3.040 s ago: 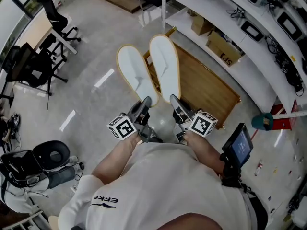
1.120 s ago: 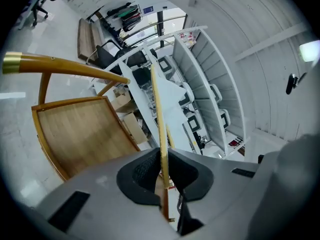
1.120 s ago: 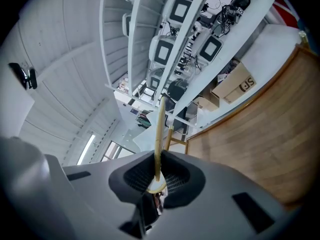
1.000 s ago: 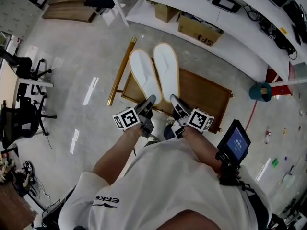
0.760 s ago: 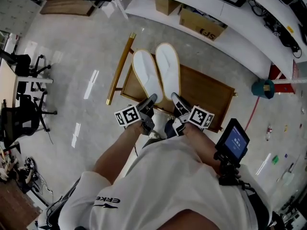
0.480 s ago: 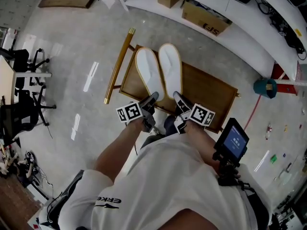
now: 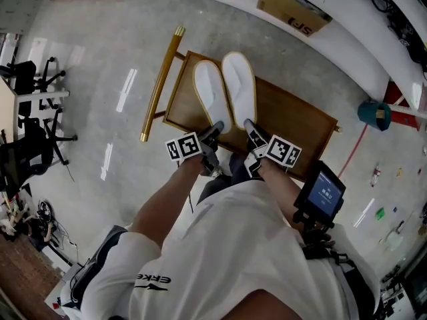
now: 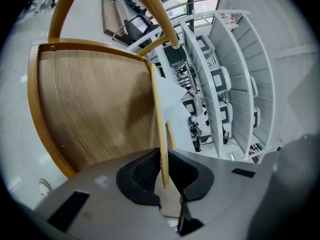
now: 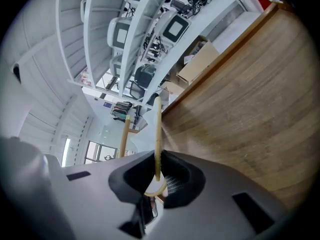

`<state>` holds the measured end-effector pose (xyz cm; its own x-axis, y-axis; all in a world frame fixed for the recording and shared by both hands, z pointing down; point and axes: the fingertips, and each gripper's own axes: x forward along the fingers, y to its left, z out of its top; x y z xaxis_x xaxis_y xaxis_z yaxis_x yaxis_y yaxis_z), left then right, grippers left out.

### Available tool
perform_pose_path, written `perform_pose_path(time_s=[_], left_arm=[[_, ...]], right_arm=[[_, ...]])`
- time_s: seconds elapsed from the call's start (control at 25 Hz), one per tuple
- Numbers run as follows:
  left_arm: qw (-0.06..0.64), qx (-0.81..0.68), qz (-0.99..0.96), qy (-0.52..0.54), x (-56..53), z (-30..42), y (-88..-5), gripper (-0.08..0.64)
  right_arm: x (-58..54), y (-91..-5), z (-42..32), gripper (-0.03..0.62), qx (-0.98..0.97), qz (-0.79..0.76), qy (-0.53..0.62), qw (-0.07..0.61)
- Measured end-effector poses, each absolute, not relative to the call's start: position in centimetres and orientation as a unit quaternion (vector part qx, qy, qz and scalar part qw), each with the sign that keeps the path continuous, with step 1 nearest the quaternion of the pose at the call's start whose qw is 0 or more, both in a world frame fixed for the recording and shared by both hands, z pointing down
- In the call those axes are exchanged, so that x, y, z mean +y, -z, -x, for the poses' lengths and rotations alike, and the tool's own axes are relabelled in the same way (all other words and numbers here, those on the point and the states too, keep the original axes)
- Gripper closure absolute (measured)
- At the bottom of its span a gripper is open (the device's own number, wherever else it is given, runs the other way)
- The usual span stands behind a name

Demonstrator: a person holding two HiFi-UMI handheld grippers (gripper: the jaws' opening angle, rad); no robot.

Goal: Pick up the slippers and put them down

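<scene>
Two flat white slippers with tan edging hang side by side above a wooden chair seat (image 7: 293, 122). My left gripper (image 7: 215, 133) is shut on the heel end of the left slipper (image 7: 212, 92). My right gripper (image 7: 250, 131) is shut on the heel end of the right slipper (image 7: 239, 87). In the left gripper view the left slipper's thin tan edge (image 8: 160, 129) runs edge-on between the dark pads, over the chair seat (image 8: 90, 104). The right gripper view shows the right slipper's edge (image 9: 158, 139) pinched the same way, with the seat (image 9: 250, 114) to its right.
The chair's gold backrest bar (image 7: 159, 82) lies left of the seat. White shelving with cardboard boxes (image 7: 293, 9) runs along the far side. A teal cup (image 7: 375, 114) sits at the right, office chairs (image 7: 30, 132) at the left. A screen device (image 7: 320, 195) hangs at my right hip.
Both grippers have sunk together with the slippers still held, bringing them closer over the chair seat. The head view has shifted, so the chair sits lower and more central.
</scene>
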<state>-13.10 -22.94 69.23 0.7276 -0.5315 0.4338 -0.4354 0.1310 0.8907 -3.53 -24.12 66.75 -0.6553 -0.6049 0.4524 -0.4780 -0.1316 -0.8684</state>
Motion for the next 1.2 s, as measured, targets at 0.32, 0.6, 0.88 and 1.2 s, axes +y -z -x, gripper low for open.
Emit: perform_pose_path(time_s=[0.32, 0.6, 0.88, 1.2], left_arm=[[0.667, -0.379, -0.640, 0.028, -22.5, 13.4, -70.7, 0.526], [0.673, -0.376, -0.636, 0.023, -22.5, 12.8, -71.2, 0.525], [0.665, -0.392, -0.636, -0.010, -22.0, 13.5, -71.8, 0.460], [0.633, -0.403, -0.656, -0.083, -21.6, 14.1, -72.0, 0.359]], right_arm=[[-23.4, -68.6, 3.0, 0.560, 0.632, 0.419, 0.651, 0.034], [-23.1, -69.7, 3.1, 0.557, 0.627, 0.417, 0.657, -0.005], [-22.6, -70.2, 3.6, 0.500, 0.633, 0.412, 0.654, -0.038], [-22.0, -70.6, 3.9, 0.432, 0.642, 0.417, 0.635, -0.099]])
